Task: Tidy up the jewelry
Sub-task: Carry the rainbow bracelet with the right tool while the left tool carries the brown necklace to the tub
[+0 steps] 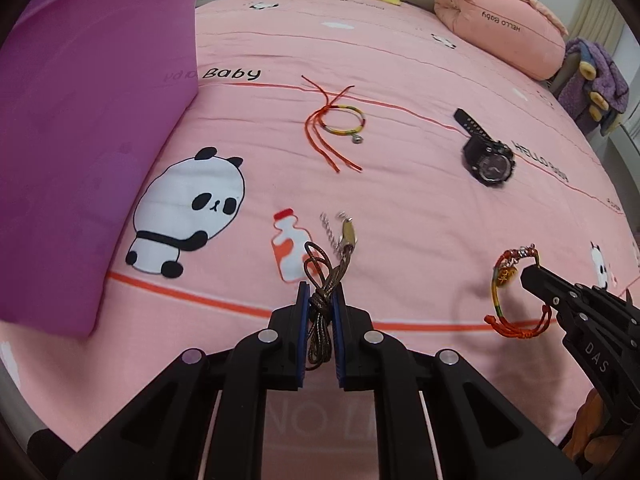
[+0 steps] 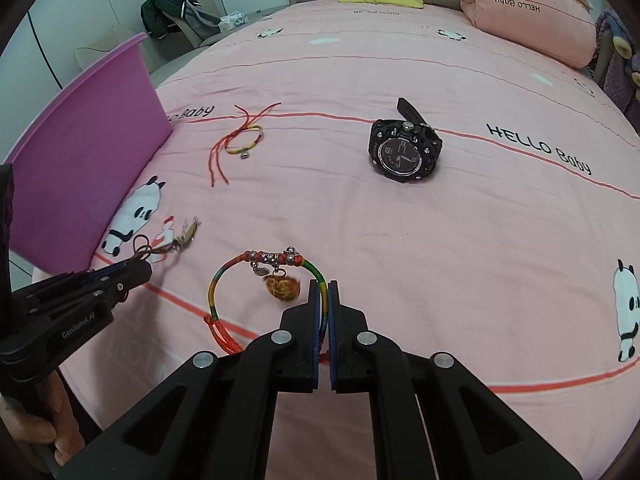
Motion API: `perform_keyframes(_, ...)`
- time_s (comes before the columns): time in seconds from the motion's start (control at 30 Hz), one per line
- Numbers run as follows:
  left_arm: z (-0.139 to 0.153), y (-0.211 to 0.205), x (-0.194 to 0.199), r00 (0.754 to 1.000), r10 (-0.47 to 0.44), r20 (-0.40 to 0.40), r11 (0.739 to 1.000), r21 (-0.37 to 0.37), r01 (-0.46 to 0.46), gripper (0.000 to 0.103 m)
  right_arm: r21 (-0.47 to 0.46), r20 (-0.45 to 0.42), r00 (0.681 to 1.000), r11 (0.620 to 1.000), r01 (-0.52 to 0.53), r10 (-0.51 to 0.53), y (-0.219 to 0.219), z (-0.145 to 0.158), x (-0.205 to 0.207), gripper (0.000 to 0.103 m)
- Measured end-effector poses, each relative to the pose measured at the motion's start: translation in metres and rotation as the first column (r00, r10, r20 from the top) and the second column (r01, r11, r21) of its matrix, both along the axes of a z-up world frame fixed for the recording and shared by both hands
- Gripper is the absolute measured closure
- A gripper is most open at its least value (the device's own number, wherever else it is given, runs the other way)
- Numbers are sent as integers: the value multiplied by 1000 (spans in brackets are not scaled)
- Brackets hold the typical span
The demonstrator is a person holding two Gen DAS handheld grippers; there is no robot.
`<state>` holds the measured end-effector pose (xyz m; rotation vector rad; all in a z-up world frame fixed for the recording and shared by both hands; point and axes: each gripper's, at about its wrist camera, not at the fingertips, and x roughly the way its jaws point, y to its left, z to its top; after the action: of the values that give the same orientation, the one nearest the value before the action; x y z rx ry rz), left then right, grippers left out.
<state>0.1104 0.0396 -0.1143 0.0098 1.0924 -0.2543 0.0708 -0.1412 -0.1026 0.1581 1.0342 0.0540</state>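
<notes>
While both grippers are clamping jewelry, left gripper (image 1: 320, 312) on the cord necklace (image 1: 324, 280), right gripper (image 2: 324, 312) on the braided bracelet (image 2: 256, 268), we are carrying them; next calls for reaching the purple bin (image 1: 88, 140), left of both.

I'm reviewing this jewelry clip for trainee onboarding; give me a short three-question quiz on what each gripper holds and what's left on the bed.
1. True or false: the left gripper is shut on a brown cord necklace.
2. What does the right gripper hold? A) black watch B) multicoloured braided bracelet C) nothing
3. Name the two pieces lying loose on the pink bedsheet.

Key: 1 true. 2 B, the multicoloured braided bracelet. 3 the red string bracelet and the black watch.
</notes>
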Motion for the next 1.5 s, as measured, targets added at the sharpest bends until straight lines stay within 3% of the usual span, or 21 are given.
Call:
perform_keyframes(0.33,40,4,-45,998,-24,62,1000,-16,25,92,8,69,998,1000,-3,2,5,41,-39,99)
perform_keyframes(0.73,113,22,-70,980,-39,196,999,-29,46,92,15,173,985,999,-31,28,24,100,-60,99)
perform_keyframes(1.2,198,85,-53,931,24,364,999,-50,-6,92,22,319,937,987,-157,142,90,172,-28,99)
perform_keyframes(1.5,223,151,-22,906,109,410,994,-58,-94,92,37,346,911,967,-253,225,151,194,16,99)
